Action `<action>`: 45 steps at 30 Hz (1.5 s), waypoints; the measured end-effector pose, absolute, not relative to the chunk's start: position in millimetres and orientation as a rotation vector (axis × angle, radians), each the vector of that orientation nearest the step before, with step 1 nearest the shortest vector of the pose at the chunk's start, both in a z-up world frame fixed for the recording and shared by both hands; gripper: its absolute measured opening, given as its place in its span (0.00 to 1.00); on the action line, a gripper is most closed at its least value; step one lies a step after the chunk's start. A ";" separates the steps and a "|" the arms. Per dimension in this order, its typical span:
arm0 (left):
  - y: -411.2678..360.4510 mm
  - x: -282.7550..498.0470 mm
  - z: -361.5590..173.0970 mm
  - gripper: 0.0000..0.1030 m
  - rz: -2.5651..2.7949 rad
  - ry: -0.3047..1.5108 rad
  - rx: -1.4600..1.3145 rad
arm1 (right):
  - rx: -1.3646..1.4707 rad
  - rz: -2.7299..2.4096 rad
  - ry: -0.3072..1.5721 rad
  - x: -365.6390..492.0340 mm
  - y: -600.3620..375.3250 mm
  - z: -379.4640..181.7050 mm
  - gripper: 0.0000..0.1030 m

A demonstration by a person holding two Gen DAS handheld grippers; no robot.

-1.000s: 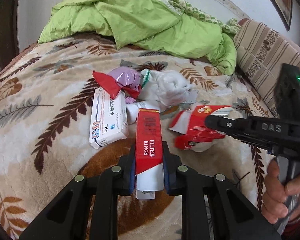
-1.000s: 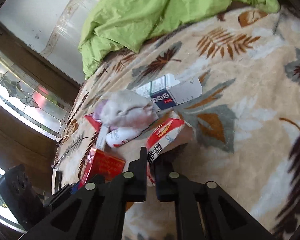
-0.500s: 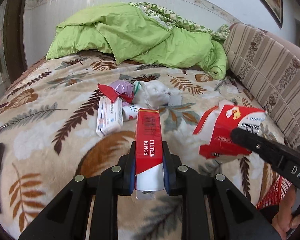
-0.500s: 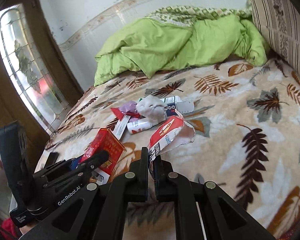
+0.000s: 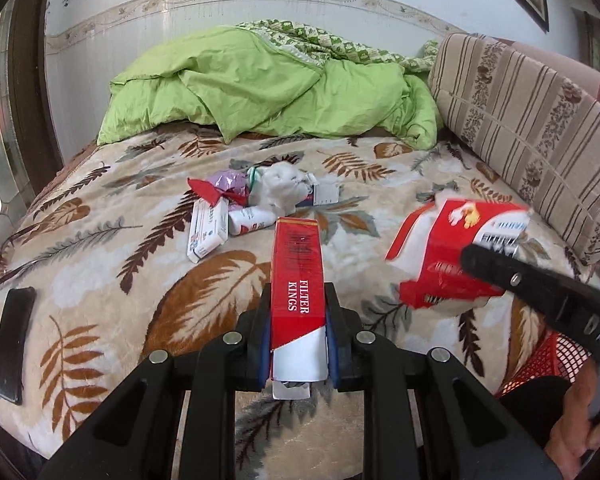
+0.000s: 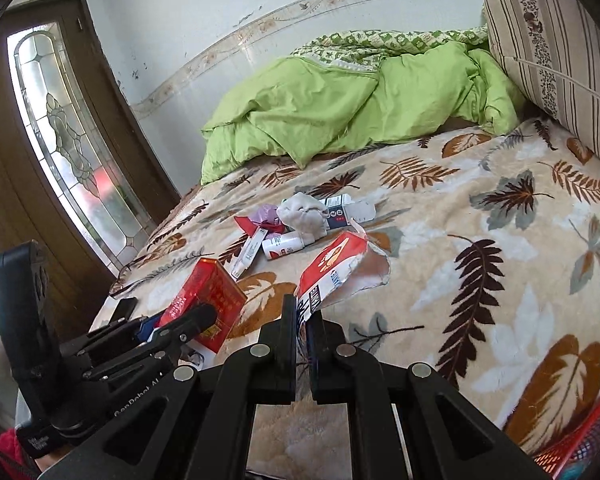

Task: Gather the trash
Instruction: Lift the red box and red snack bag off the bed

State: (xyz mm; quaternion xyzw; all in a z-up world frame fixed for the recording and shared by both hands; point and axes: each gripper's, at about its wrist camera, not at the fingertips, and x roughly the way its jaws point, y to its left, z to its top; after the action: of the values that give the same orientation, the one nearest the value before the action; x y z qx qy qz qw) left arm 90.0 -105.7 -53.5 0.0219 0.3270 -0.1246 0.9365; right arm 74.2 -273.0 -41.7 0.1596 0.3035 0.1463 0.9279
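Bright window [image 6: 72,152] daylight; fisheye-warped edges, torn carton [image 5: 460,256] motion-blurred

Leaf-print bed [image 5: 100,280] – green quilt [image 5: 268,92], white wall [image 6: 188,12], glazed door [image 6: 60,140].

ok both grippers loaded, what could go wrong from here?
1. The right gripper pinches only a thin edge of the torn red-and-white packet; it may tear or slip out.
2. The left gripper grips the red cigarette box near one end, so it could pivot or drop.
3. The red mesh basket sits low by the bed edge, partly hidden; a release could miss it.
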 end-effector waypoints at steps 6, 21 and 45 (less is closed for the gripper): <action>-105.0 102.5 -69.5 0.20 -0.228 0.698 0.058 | 0.367 0.302 0.627 77.7 -276.5 -44.6 0.05; -90.1 119.2 -70.2 0.20 -0.185 0.673 0.035 | 0.370 0.296 0.662 96.4 -269.2 -53.3 0.05; -90.5 117.9 -69.1 0.20 -0.179 0.661 0.052 | 0.365 0.317 0.672 97.3 -260.3 -55.2 0.05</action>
State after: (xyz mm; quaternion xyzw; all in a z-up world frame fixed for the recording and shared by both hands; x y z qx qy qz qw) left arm 117.9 -90.5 -69.1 0.0256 0.3241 -0.0878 0.9416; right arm 97.3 -260.3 -55.2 0.1773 0.3264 0.1540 0.9156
